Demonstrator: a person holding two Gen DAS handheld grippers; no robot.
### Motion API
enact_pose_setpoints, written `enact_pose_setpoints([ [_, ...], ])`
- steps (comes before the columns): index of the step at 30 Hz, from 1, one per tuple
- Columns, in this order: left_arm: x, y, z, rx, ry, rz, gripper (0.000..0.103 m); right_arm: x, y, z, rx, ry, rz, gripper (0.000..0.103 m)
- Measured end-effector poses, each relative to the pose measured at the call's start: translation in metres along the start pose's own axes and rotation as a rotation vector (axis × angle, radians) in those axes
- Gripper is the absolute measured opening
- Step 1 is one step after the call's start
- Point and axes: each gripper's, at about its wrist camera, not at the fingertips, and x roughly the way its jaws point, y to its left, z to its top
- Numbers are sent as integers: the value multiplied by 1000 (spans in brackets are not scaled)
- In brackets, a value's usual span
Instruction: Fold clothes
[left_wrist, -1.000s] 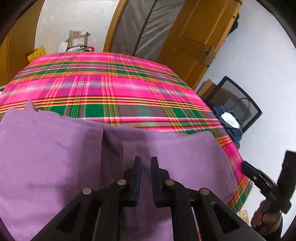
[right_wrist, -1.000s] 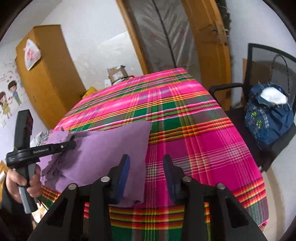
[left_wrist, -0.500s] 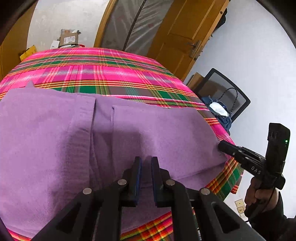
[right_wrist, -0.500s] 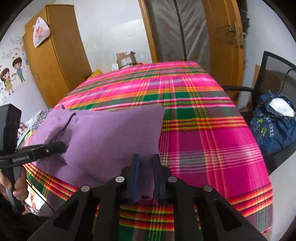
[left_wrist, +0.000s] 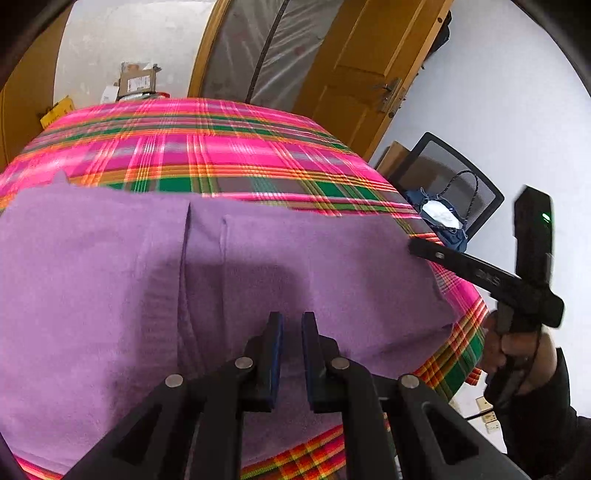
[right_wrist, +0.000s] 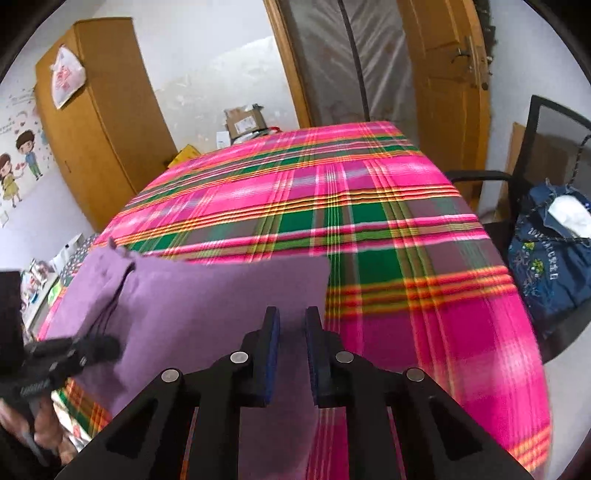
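Observation:
A purple garment (left_wrist: 110, 277) lies flat on the near part of a table under a pink and green plaid cloth (left_wrist: 221, 155), with a vertical fold line down its middle. My left gripper (left_wrist: 291, 325) is shut on the garment's near edge, purple fabric showing in the narrow gap. In the right wrist view the garment (right_wrist: 207, 295) reaches to its right edge, where my right gripper (right_wrist: 291, 321) is shut on it; fabric hangs down below the fingers. Each gripper shows in the other's view: the right gripper (left_wrist: 415, 251) at the garment's right side, the left gripper (right_wrist: 107, 345) at the near left.
The far half of the plaid cloth (right_wrist: 406, 258) is bare. A black mesh chair (left_wrist: 454, 177) with a blue bag (right_wrist: 546, 266) stands to the right of the table. A wooden wardrobe (right_wrist: 103, 122), a cardboard box (right_wrist: 243, 120) and a wooden door (left_wrist: 362, 74) stand behind.
My right gripper, open beside the garment a second ago, has closed on its right edge. The garment now lies further spread across the near table, and the right hand has shifted sideways.

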Motion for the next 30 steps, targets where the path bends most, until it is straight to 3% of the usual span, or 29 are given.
enact_pose_setpoints([
  [4,1,-5,20,16,-38,29,10,20,0,7,11,44,-5,15],
  [12,32,2,42,-14,1,105,10,24,3,5,-13,36,-25,16],
  [25,42,1,36,24,0,117,12,25,5,3,-18,42,-30,17],
  [30,41,8,36,-14,-6,82,13,24,3,3,6,40,-23,18],
])
